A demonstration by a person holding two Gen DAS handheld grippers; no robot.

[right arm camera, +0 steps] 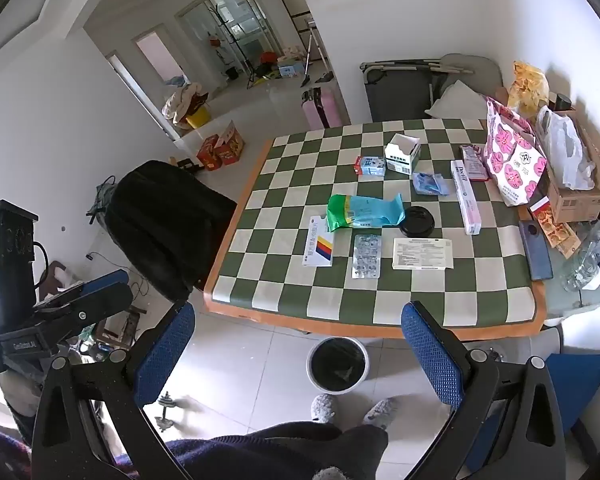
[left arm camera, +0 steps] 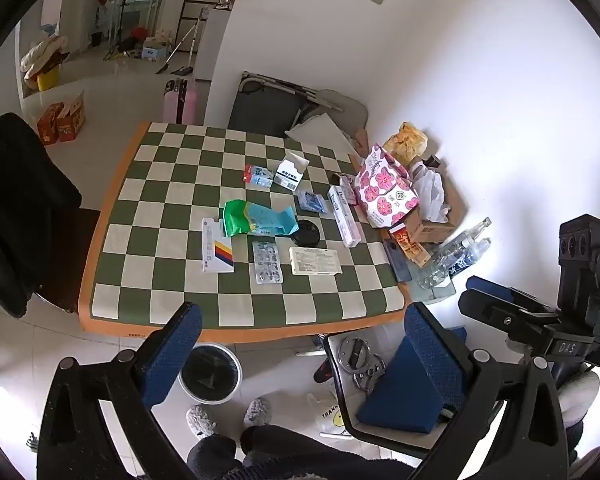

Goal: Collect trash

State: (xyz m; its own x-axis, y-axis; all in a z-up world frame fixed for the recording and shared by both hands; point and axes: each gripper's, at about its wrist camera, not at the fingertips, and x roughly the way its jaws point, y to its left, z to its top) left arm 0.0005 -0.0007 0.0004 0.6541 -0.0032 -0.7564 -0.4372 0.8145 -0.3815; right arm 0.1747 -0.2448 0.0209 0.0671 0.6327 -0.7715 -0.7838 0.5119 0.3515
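Both grippers, L (left arm camera: pixel 300 354) & R (right arm camera: pixel 296 354), hovering w/ fingers apart, empty; bin (right arm camera: pixel 337 365) sitting below tabletop (right arm camera: pixel 380 312) edge; green wrapper (right arm camera: pixel 364 210) lying mid-tabletop.

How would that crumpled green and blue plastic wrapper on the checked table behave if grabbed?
The crumpled green and blue plastic wrapper looks thin and creased, so it would probably flop and crush. It lies flat and looks empty, so likely very light. Its glossy film might slip.

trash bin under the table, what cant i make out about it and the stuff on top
- Trash bin: contents unreadable in both wrist views; dark liner shadows the inside.
- Blister pack: pills left or not, too small.
- Cardboard box: contents hidden by white plastic bag and floral bag.
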